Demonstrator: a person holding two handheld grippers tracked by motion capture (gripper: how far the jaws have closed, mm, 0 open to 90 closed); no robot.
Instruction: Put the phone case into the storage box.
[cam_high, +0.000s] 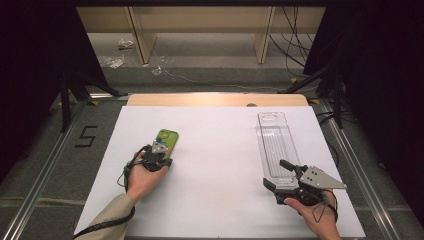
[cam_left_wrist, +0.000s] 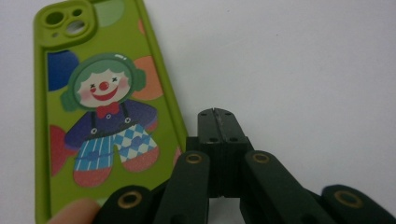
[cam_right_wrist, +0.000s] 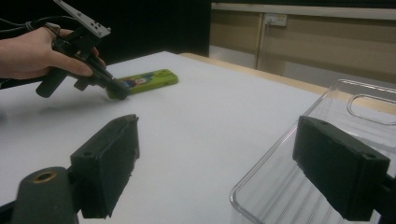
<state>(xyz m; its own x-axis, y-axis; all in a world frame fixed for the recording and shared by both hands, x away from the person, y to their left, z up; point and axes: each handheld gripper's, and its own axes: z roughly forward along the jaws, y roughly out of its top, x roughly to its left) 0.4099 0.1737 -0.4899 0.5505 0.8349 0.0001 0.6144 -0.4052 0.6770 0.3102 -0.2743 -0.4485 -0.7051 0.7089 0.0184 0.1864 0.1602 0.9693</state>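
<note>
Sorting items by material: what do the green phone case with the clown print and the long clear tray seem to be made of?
Green phone case with clown print: likely soft silicone or rubbery plastic, matte surface, rounded moulded edges. Long clear tray: apparently rigid transparent plastic, glossy, with reflections and see-through ribbed floor.

Phone case lies flat on the table, left of the clear tray and well apart from it. Left tongs sit at the case's near end, just beside its edge. Right tongs straddle the tray's near end. Tray runs lengthwise away toward the table's far edge.
</note>
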